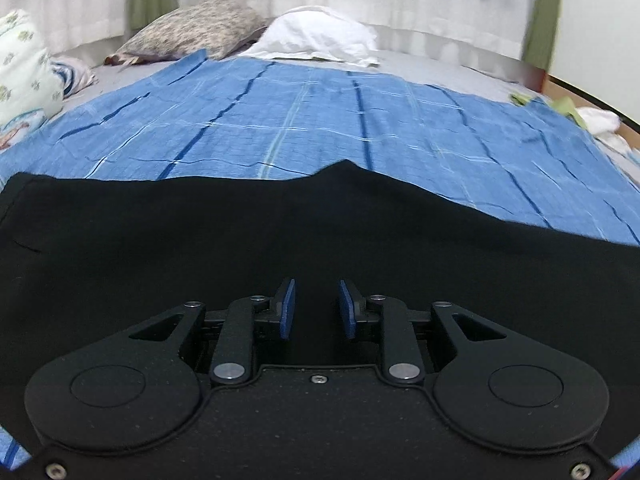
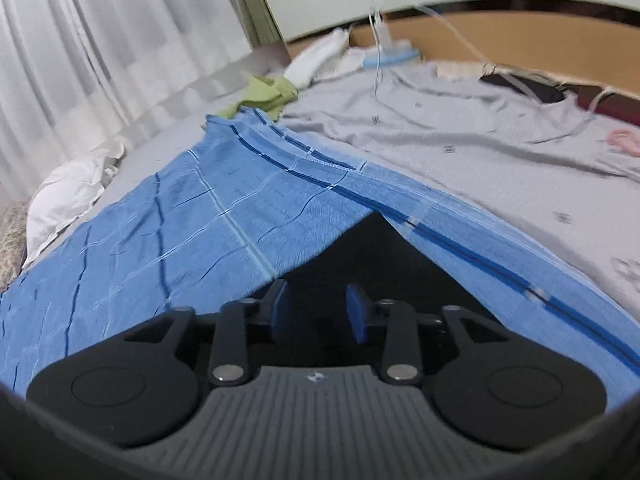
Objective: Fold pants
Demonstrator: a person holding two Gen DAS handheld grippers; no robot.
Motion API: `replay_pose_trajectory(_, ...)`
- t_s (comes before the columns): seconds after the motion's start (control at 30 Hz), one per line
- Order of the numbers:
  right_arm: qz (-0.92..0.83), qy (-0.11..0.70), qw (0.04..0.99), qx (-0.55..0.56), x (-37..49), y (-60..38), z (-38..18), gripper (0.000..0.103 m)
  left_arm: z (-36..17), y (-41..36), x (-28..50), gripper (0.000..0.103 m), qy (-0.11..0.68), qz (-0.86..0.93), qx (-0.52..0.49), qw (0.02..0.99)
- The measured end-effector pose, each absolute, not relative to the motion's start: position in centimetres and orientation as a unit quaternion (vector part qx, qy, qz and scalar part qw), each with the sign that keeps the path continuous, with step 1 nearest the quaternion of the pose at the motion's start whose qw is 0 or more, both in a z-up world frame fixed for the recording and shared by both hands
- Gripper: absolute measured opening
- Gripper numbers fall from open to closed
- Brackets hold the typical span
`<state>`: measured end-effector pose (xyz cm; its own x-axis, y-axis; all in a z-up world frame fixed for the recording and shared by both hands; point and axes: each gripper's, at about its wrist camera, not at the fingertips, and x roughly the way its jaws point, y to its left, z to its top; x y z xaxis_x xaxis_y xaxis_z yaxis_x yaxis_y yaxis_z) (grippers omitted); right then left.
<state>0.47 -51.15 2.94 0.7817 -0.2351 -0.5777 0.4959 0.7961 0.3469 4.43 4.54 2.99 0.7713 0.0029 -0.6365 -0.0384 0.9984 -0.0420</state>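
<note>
Black pants (image 1: 280, 232) lie spread flat on a blue checked blanket (image 1: 320, 120), filling the lower half of the left wrist view, with a small peak along their far edge. My left gripper (image 1: 317, 282) hovers over the black cloth. Its blue pads (image 1: 287, 308) stand a little apart, and I see nothing pinched between them. In the right wrist view only a pointed corner of the pants (image 2: 372, 252) shows on the blanket (image 2: 200, 220). My right gripper (image 2: 318, 285) is over that corner, its pads apart and off the cloth.
A patterned pillow (image 1: 192, 32) and a white pillow (image 1: 320, 36) lie at the far side below white curtains. Beyond the blanket's edge is a grey sheet (image 2: 480, 152), with a crumpled green cloth (image 2: 264, 94), cables and small items by a wooden board (image 2: 520, 40).
</note>
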Motion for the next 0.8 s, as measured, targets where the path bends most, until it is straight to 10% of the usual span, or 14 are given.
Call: replay_pose_trajectory(0.8,-0.279,0.219,0.859,0.369,-12.4,-51.7,0.1,0.061,3.0,4.5,-2.3,0.036,0.345,-0.024,-0.005,0.938)
